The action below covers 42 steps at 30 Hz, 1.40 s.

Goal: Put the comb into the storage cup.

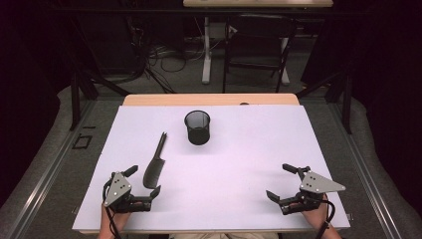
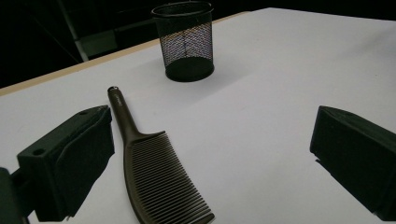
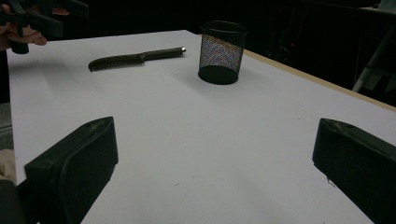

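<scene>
A dark comb [image 1: 154, 168] lies flat on the white table [image 1: 239, 164], handle pointing away, left of centre. Behind it and a little to the right stands a black mesh cup [image 1: 197, 127], upright and empty as far as I can see. My left gripper [image 1: 146, 181] rests at the near left, open, its jaws on either side of the comb's toothed end without touching it. In the left gripper view the comb [image 2: 154, 172] lies between the jaws, with the cup [image 2: 185, 41] beyond. My right gripper [image 1: 283, 181] is open at the near right, with nothing between its jaws. Its view shows comb [image 3: 126, 59] and cup [image 3: 222, 52].
The wooden back edge of the table [image 1: 209, 99] shows behind the white sheet. Past the table stand a chair [image 1: 256, 50] and table legs among floor cables. Dark stands flank the table on both sides.
</scene>
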Each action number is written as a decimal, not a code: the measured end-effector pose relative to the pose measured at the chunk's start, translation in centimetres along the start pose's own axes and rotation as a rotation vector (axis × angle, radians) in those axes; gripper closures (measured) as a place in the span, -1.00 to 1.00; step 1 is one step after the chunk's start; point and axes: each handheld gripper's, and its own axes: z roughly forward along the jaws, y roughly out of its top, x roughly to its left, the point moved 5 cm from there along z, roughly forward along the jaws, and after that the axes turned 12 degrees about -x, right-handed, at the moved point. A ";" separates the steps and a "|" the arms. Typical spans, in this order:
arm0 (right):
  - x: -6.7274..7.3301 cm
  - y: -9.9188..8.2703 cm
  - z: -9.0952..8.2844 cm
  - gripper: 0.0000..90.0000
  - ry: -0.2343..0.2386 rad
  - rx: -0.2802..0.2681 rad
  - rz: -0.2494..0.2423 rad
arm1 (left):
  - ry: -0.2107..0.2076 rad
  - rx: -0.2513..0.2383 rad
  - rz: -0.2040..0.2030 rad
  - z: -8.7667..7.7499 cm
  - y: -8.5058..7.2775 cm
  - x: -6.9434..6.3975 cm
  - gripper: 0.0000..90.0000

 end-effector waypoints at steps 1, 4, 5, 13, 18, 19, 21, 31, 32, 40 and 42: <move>0.0 0.0 0.0 -1.00 -0.001 -0.001 0.000 | 0.000 0.000 0.000 0.0 0.0 0.0 -1.00; 0.0 0.0 0.0 -1.00 -0.002 0.003 0.002 | 0.005 0.009 -0.006 0.1 -0.1 0.0 -1.00; -0.1 0.0 0.1 -1.00 -0.002 0.004 -0.001 | 0.006 0.014 -0.010 0.2 -0.1 0.1 -1.00; 0.1 -0.2 0.2 -1.00 0.002 0.015 0.010 | 0.033 0.020 -0.015 0.7 0.0 0.4 -1.00; 0.0 -0.2 0.3 -1.00 0.002 0.017 0.009 | 0.035 0.032 -0.002 1.2 0.0 0.4 -1.00; 0.0 -0.2 0.3 -1.00 0.002 0.017 0.009 | 0.035 0.032 -0.002 1.2 0.0 0.4 -1.00; 0.0 -0.2 0.3 -1.00 0.001 0.016 0.008 | 0.038 0.037 0.004 1.4 0.1 0.5 -1.00; -0.1 -0.3 0.3 -1.00 0.000 0.019 0.004 | 0.039 0.069 0.020 3.1 0.3 0.8 -1.00; -0.1 -0.3 0.3 -1.00 0.000 0.019 0.004 | 0.039 0.069 0.020 3.1 0.3 0.8 -1.00; 0.0 -0.4 0.4 -1.00 0.000 0.028 0.010 | 0.040 0.072 0.020 4.2 0.6 1.2 -1.00; 0.0 -0.4 0.4 -1.00 -0.001 0.032 0.013 | 0.038 0.074 0.020 4.5 0.7 1.3 -1.00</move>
